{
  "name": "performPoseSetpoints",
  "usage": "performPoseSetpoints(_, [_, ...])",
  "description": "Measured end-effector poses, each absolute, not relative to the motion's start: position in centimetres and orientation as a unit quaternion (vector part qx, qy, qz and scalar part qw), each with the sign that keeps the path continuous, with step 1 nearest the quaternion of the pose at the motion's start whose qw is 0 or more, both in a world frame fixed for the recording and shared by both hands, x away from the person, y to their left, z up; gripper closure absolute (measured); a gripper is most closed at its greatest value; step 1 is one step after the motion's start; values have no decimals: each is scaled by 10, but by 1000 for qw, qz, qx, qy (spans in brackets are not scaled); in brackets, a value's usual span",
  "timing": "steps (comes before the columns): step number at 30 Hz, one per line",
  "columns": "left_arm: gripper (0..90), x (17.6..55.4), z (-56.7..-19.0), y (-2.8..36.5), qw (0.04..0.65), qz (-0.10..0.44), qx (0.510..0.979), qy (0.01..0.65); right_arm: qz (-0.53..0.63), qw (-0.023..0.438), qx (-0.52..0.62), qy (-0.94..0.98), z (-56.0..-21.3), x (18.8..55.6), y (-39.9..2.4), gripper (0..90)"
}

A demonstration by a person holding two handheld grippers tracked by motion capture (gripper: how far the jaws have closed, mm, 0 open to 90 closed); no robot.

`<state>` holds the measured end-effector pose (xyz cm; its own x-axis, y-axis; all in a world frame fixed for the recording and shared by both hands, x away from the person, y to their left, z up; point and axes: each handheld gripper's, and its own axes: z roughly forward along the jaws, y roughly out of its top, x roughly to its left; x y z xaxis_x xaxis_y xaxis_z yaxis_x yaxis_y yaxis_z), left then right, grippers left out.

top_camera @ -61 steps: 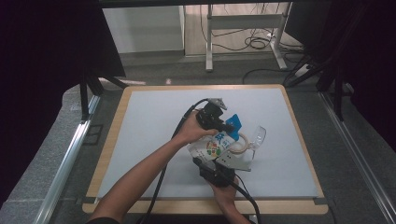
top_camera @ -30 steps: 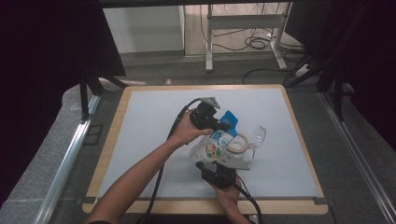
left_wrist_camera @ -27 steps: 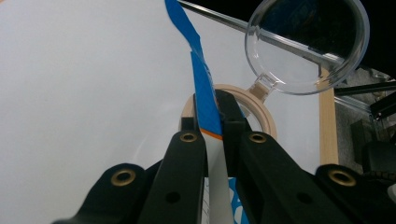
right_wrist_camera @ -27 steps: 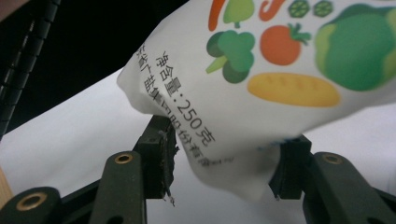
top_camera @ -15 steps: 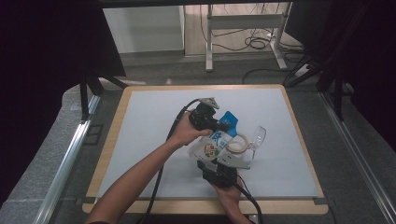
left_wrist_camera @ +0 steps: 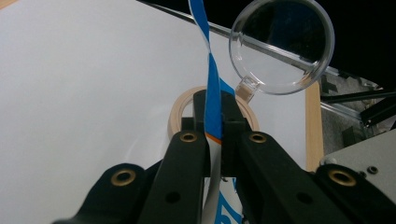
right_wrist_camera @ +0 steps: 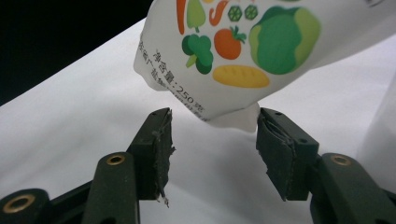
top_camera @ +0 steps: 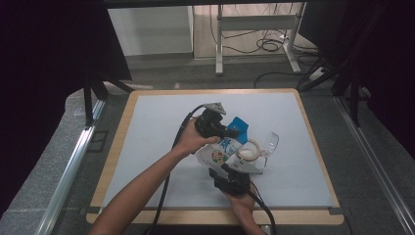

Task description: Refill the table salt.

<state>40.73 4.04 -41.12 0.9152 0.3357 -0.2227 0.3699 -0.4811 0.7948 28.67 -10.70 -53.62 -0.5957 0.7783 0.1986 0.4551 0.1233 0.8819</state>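
Bright, even light on the white mat (top_camera: 147,147); dark, murky surroundings.

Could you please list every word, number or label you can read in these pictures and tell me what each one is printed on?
"净含量:250克": grey print low on the white pouch, under its vegetable drawings, in the right gripper view.
A second grey line beside it, partly cut off: too blurred to read.
A large blue character on the pouch in the high view: too small to read.
Nothing readable on the tape roll or the clear round lid.

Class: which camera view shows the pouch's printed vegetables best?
The right gripper view: the pouch faces the camera, its vegetables sharp. The high view shows it small, between both grippers. The left gripper view shows its blue edge pinched in the jaws.
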Motion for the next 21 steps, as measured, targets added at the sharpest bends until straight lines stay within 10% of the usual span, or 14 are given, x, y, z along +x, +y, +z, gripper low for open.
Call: performPoseSetpoints(21, [896, 406, -413, 40, 472, -19, 858, 204, 519, 155, 414, 732, -535, 285, -108, 456])
